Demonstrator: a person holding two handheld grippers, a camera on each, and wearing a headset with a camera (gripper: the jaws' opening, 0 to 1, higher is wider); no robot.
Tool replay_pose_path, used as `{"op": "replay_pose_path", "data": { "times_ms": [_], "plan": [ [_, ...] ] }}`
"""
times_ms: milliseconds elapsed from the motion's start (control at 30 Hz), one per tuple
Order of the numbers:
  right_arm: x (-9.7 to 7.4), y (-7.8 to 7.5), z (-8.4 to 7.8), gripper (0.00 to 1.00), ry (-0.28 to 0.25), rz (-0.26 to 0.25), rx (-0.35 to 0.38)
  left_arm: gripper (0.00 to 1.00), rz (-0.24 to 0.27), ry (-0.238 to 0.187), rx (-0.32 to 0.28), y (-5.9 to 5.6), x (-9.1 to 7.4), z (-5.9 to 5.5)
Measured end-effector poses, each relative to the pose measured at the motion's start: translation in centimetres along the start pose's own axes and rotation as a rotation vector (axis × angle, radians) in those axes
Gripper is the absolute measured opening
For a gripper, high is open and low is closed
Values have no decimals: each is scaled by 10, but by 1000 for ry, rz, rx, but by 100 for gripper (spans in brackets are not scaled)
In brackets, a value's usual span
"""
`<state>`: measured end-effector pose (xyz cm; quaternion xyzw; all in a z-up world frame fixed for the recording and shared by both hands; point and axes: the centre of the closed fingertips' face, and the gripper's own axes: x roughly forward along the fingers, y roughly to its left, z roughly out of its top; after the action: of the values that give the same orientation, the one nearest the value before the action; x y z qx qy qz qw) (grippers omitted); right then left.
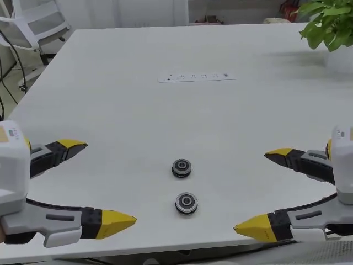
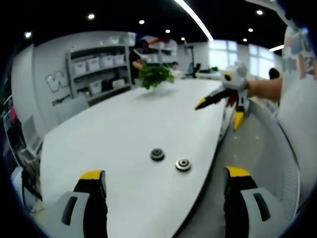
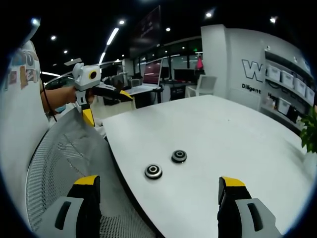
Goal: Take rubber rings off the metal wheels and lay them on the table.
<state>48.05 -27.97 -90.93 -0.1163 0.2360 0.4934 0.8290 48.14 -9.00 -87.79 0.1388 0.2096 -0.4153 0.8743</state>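
Two wheels, the far wheel [image 1: 182, 168] and the near wheel [image 1: 186, 203], lie on the table [image 1: 138, 110] between our left claw [image 1: 107, 183] and right claw [image 1: 252, 190]; we hold both claws wide open, touching neither.

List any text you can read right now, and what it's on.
"W": large letter, cut off, on the wall.
"Diligent": smaller lettering beneath it, same wall.
Socket strip in the table: markings too small to read.
Metal wheels: no readable markings.
Stickers on left gripper and right gripper: blurred.
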Motion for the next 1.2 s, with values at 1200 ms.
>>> {"op": "replay_pose_path", "data": {
  "times_ms": [1200],
  "plan": [
    [25, -20, 24, 99, -38, 38, -93, 95, -24, 0, 75, 11, 22, 14]
  ]
}}
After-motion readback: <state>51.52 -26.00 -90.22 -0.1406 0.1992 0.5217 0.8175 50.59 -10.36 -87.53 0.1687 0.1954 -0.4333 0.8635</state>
